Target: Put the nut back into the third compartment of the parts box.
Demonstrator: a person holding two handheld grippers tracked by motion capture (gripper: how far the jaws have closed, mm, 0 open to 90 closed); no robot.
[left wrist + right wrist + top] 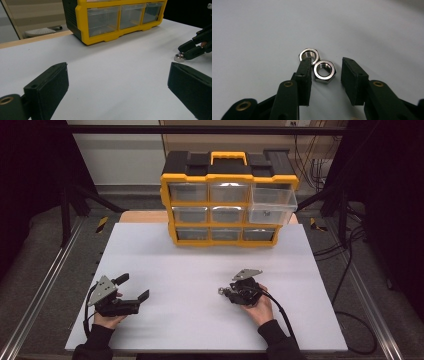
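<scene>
Two steel hex nuts lie side by side on the white table. In the right gripper view, one nut [325,71] sits between the jaws of my right gripper [327,65], which is open, with a gap on the right side. The other nut [309,55] is partly behind the left jaw's tip. From above, the nuts [220,291] show as a small bright spot at the tip of the right gripper [226,292]. My left gripper [134,287] rests at the front left, wide open and holding nothing [117,67]. It looks across at the nuts [179,57].
A yellow and black drawer organizer [227,202] stands at the back of the white board [200,265]. Its top right clear drawer [272,202] is pulled out. Metal rails and cables run along both sides of the table.
</scene>
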